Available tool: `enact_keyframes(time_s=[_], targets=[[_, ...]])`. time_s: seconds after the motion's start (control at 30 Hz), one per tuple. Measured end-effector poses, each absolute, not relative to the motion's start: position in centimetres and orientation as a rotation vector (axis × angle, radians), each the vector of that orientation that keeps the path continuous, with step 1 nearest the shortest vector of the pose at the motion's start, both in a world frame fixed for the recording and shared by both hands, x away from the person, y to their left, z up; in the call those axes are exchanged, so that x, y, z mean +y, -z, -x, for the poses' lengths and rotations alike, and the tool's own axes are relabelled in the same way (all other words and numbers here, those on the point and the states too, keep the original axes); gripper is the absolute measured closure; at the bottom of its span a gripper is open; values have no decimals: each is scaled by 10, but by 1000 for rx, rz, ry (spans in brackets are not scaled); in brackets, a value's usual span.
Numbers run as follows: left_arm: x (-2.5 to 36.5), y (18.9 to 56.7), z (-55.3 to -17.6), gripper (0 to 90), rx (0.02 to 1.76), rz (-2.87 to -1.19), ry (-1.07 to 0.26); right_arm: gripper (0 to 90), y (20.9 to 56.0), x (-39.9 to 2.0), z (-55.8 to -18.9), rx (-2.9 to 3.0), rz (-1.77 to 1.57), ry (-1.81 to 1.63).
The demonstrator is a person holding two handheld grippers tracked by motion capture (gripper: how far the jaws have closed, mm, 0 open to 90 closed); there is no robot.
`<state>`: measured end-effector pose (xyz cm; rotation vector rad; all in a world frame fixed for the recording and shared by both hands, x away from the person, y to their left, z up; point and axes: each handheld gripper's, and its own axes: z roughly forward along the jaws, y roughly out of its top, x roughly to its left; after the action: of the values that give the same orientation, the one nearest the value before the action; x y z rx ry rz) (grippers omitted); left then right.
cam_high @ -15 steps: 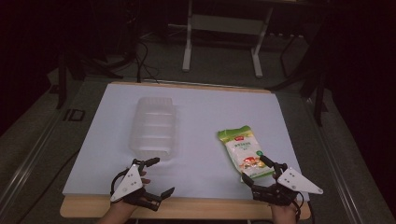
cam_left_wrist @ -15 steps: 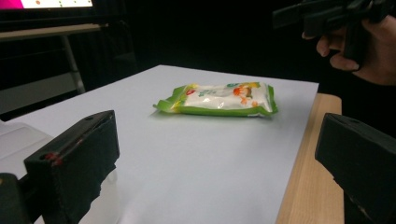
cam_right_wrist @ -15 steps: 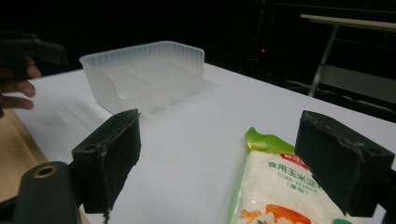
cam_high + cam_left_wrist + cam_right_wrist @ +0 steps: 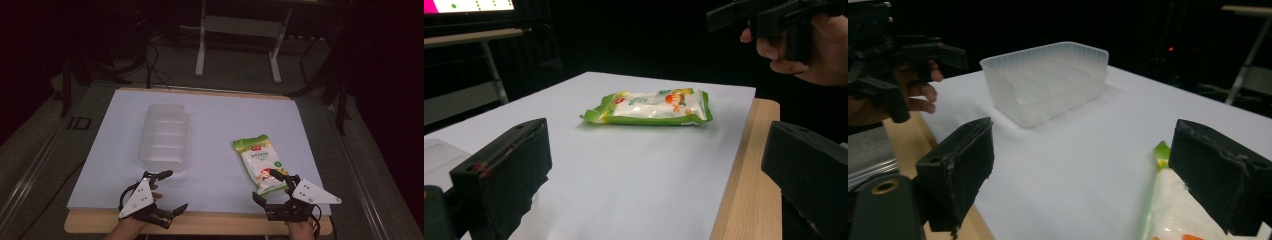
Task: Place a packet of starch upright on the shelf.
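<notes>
A clear plastic tray [image 4: 164,135] stands empty on the left half of the white sheet [image 4: 220,112]. A green-and-white snack bag [image 4: 260,162] lies flat on the right half. My left gripper [image 4: 173,190] hovers open at the near edge, just in front of the tray. My right gripper [image 4: 266,186] is open too, its far jaw over the bag's near end. In the left gripper view the bag [image 4: 651,106] lies ahead between the wide-apart jaws. The right gripper view has the tray [image 4: 1048,80] ahead and the bag [image 4: 1173,210] by its right jaw.
The table's bare wooden edge [image 4: 220,223] runs along the front of the sheet. Beyond the far edge, a metal desk frame [image 4: 237,30] and cables [image 4: 150,65] sit on the dark floor. The other hand and its gripper [image 4: 774,15] are at the top right of the left gripper view.
</notes>
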<state>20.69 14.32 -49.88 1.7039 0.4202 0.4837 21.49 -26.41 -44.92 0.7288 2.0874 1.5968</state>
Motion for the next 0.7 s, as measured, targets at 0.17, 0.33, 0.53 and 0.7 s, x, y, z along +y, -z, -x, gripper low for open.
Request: enact_keyframes(time_s=[0.17,0.33,0.53,0.7], targets=[[143,499,-207,0,420,-1704,-479,109,438,-257,-213,2115,-675,-1563],[144,499,-206,0,421,-1699,-482,103,421,-254,-215,2082,-638,-1557],[143,499,-207,0,420,-1702,-479,103,399,-254,-223,2019,-634,-1582],[144,499,-207,0,413,-1694,-472,104,390,-256,-232,1996,-626,-1643]])
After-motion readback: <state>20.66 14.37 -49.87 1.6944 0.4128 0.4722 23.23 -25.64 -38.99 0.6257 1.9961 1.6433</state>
